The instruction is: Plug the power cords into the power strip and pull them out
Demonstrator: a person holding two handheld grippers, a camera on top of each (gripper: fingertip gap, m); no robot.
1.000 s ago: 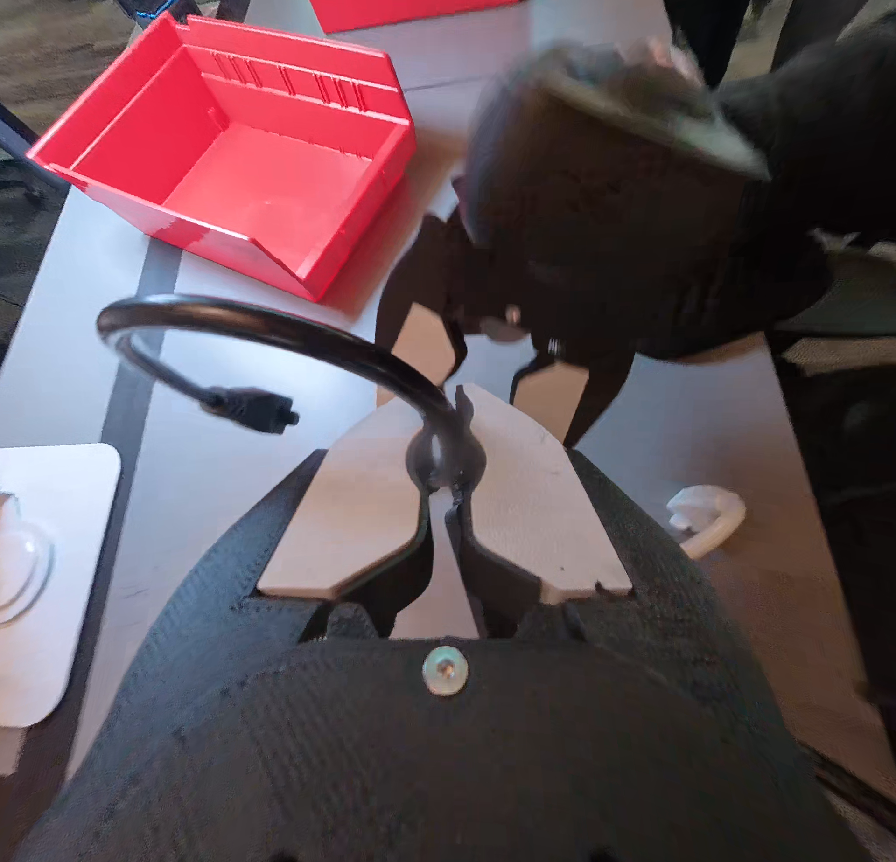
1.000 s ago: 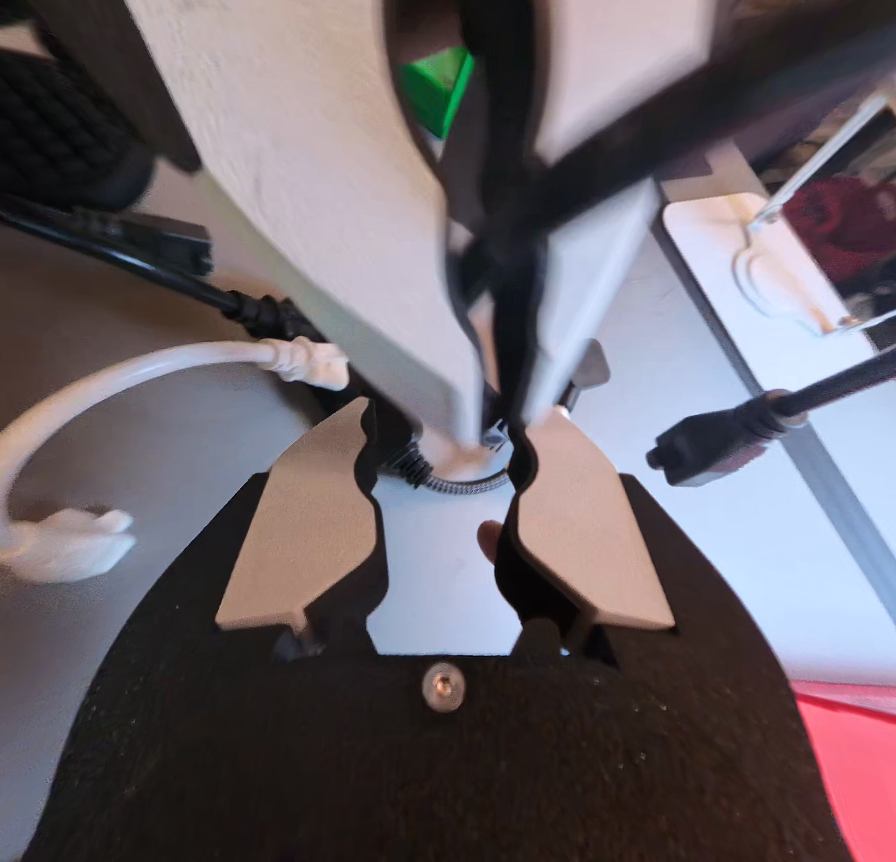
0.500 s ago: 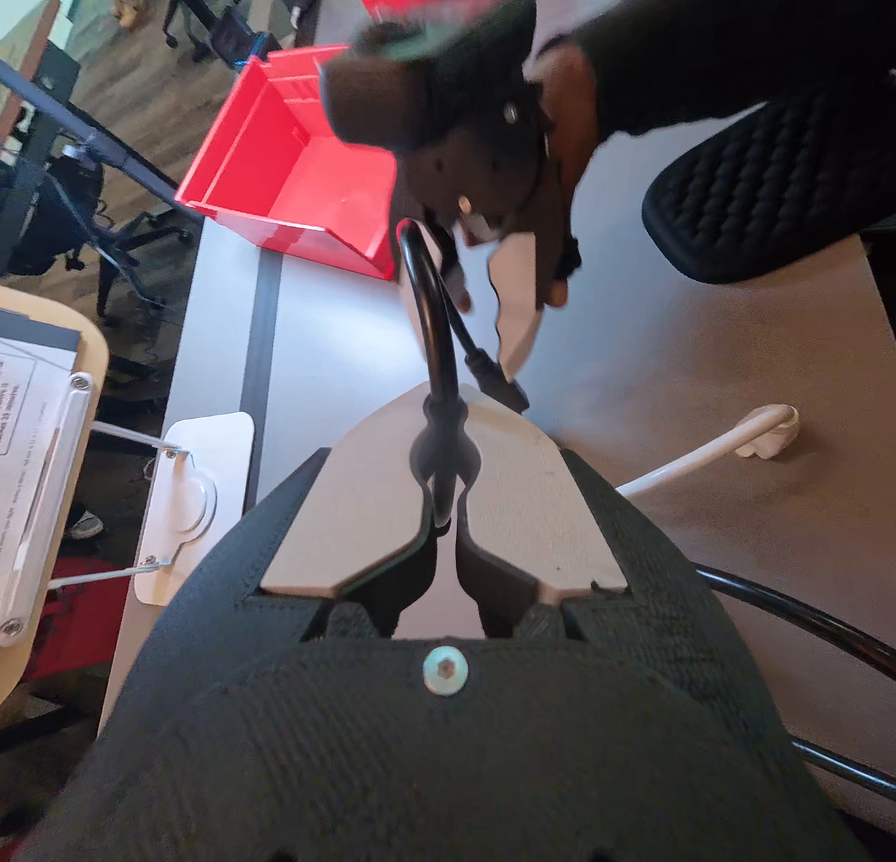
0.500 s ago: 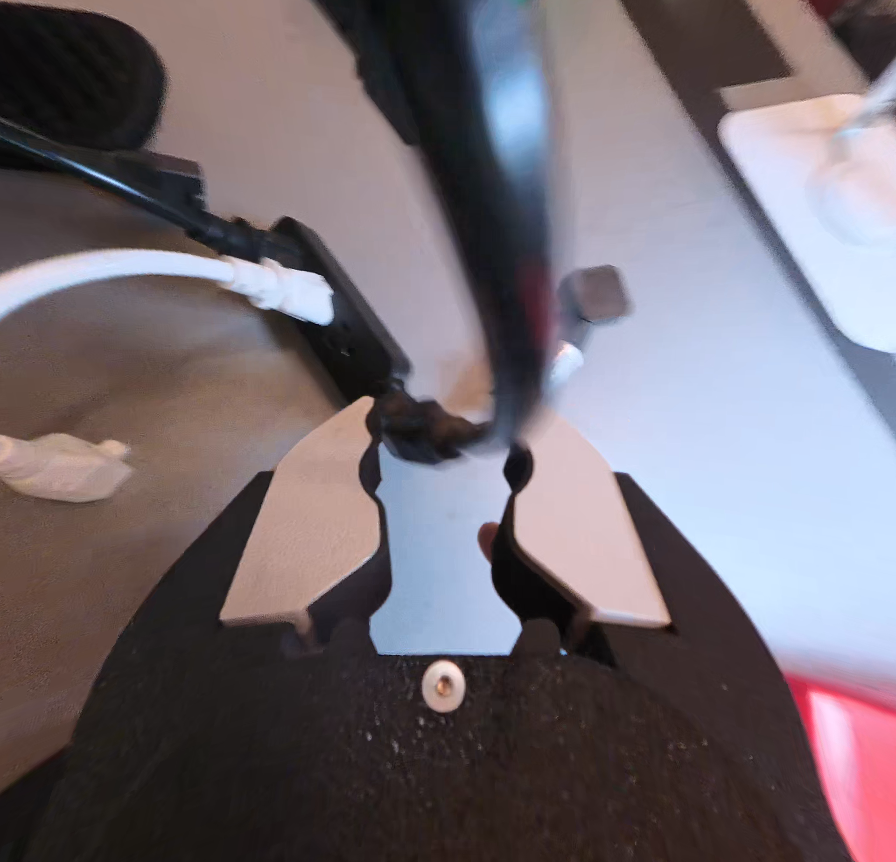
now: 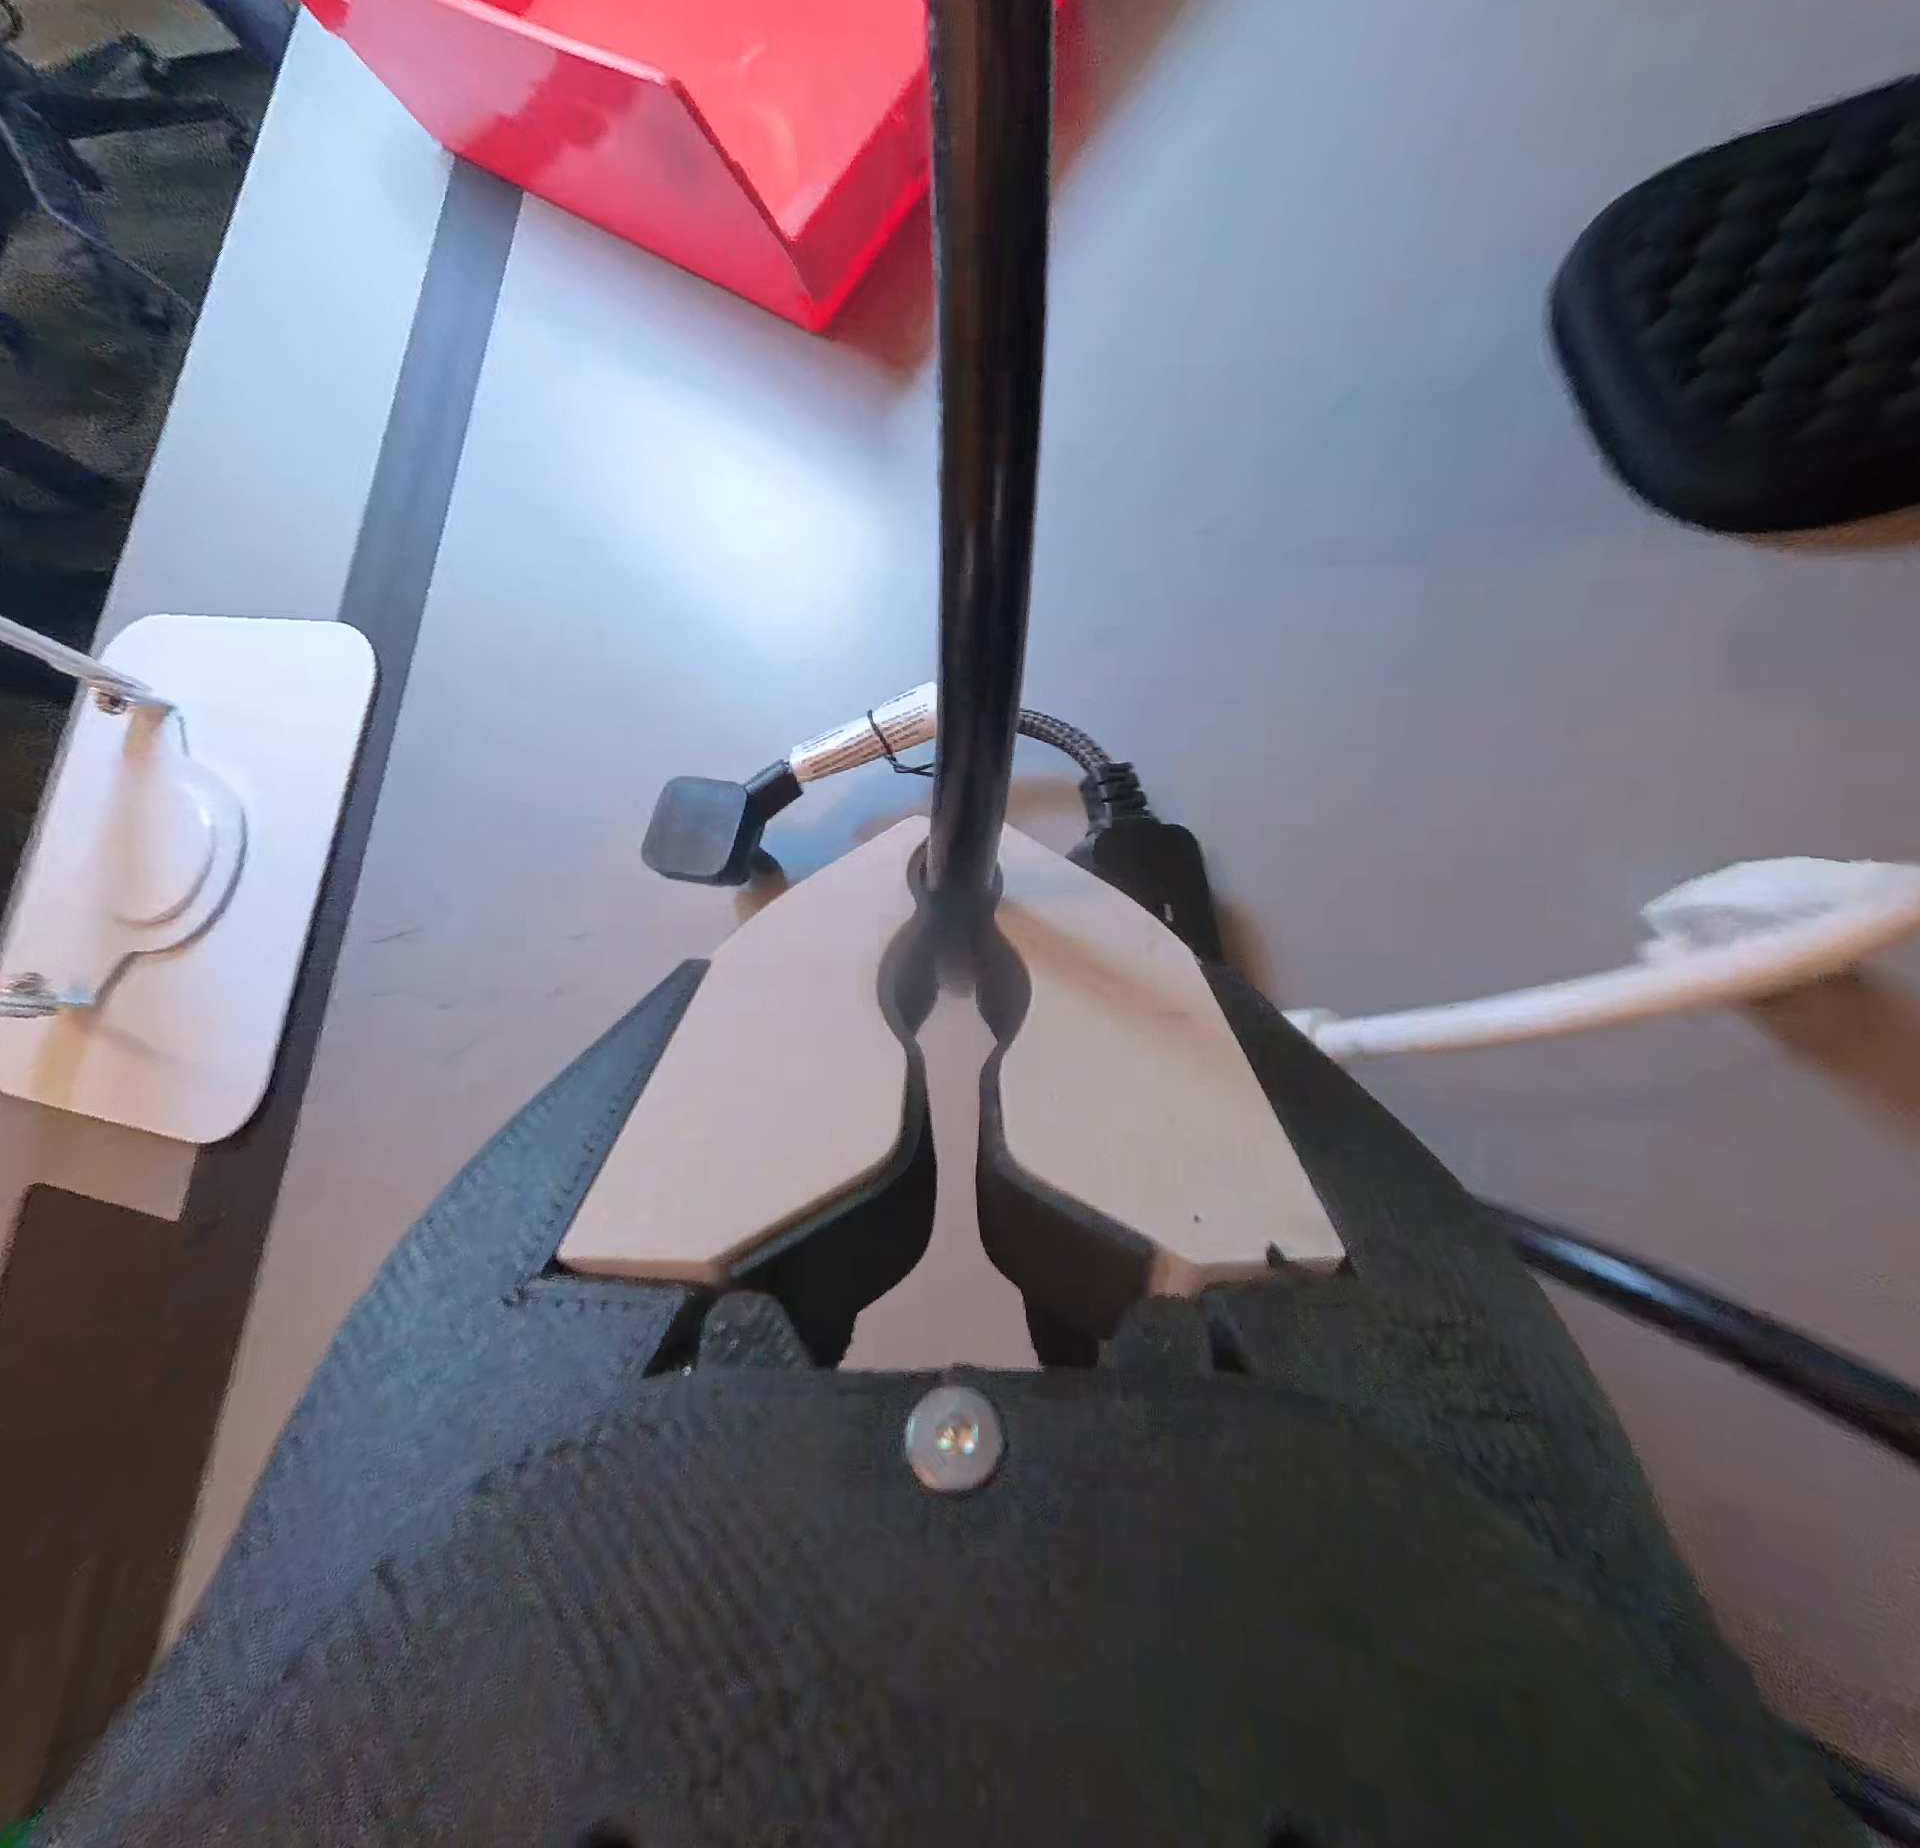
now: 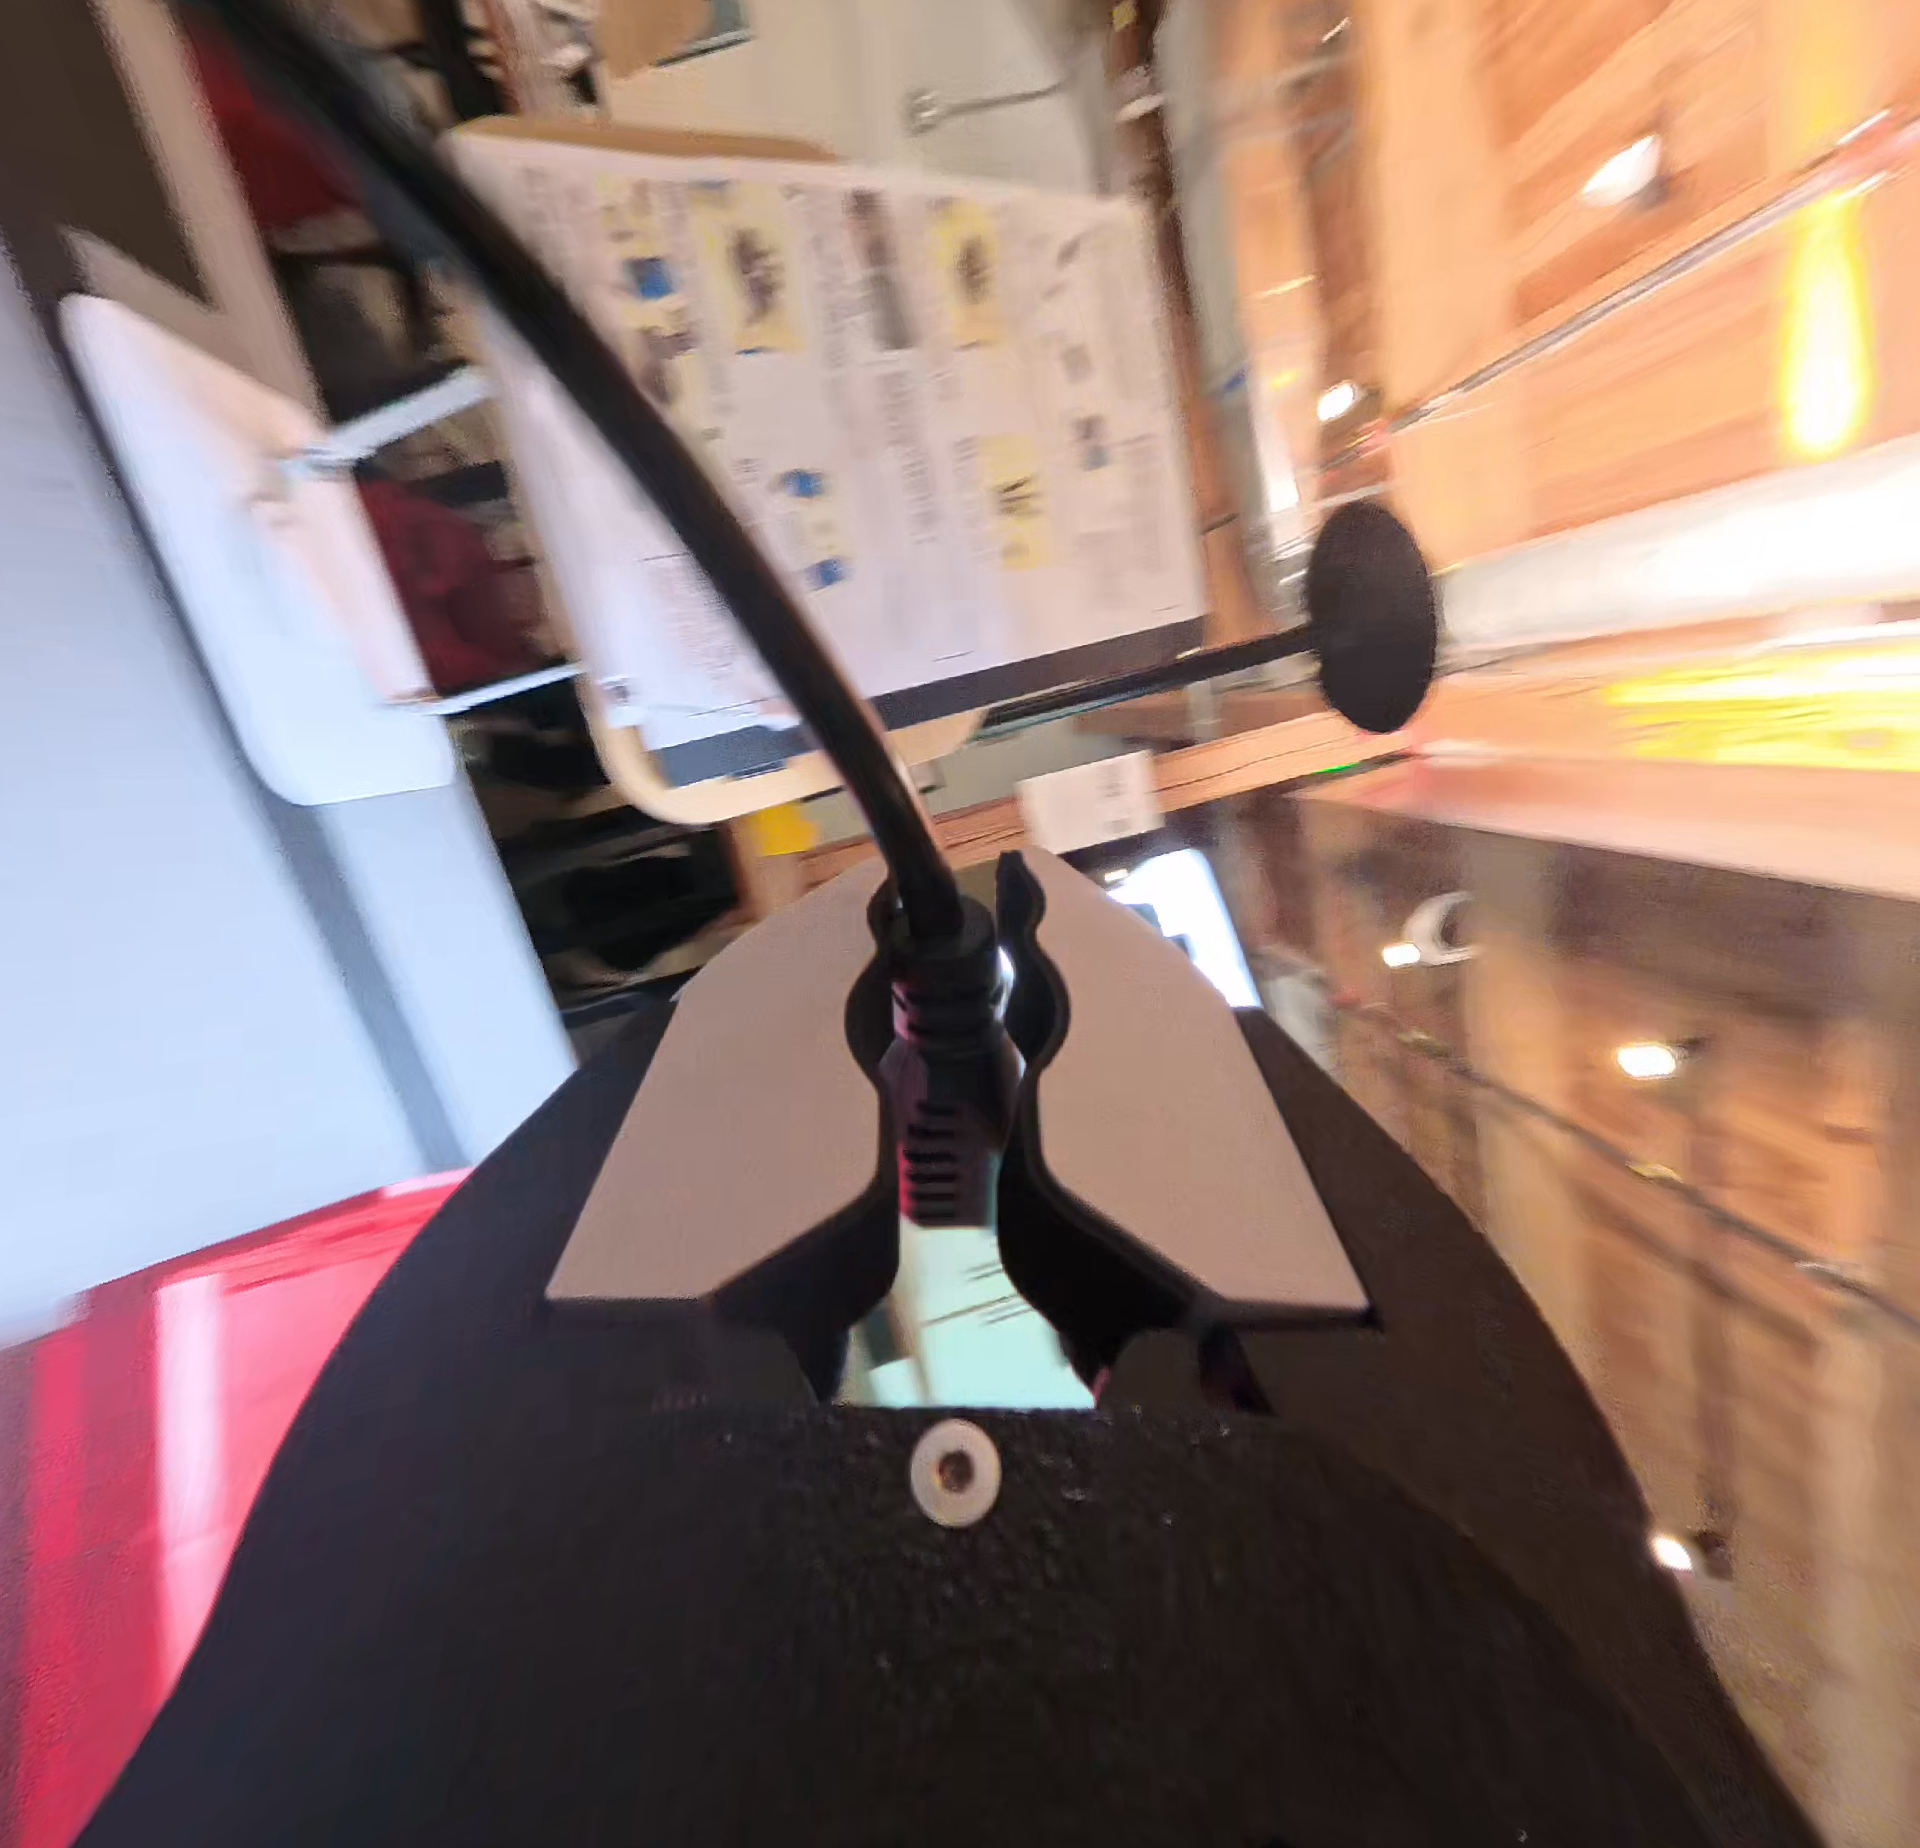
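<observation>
In the left wrist view my left gripper (image 5: 956,868) is shut on a thick black power cord (image 5: 982,396) that runs straight up out of the frame. Just behind its fingertips lies the black power strip (image 5: 1158,863), mostly hidden, with its braided lead (image 5: 1049,733) ending in a flat black plug (image 5: 698,830). A white cord (image 5: 1507,1003) lies to the right on the table. In the right wrist view my right gripper (image 6: 951,899) is shut on the ribbed plug end (image 6: 951,1040) of a black cord (image 6: 665,489), lifted and pointing away from the table.
A red bin (image 5: 665,105) stands at the far side of the grey table (image 5: 1351,551); its edge shows in the right wrist view (image 6: 156,1383). A white stand base (image 5: 197,863) is at the left edge. A black chair armrest (image 5: 1766,323) is at the right.
The right gripper has gone from open to shut on the cord's plug end and swung up off the table. The left gripper keeps its hold and has come down over the power strip.
</observation>
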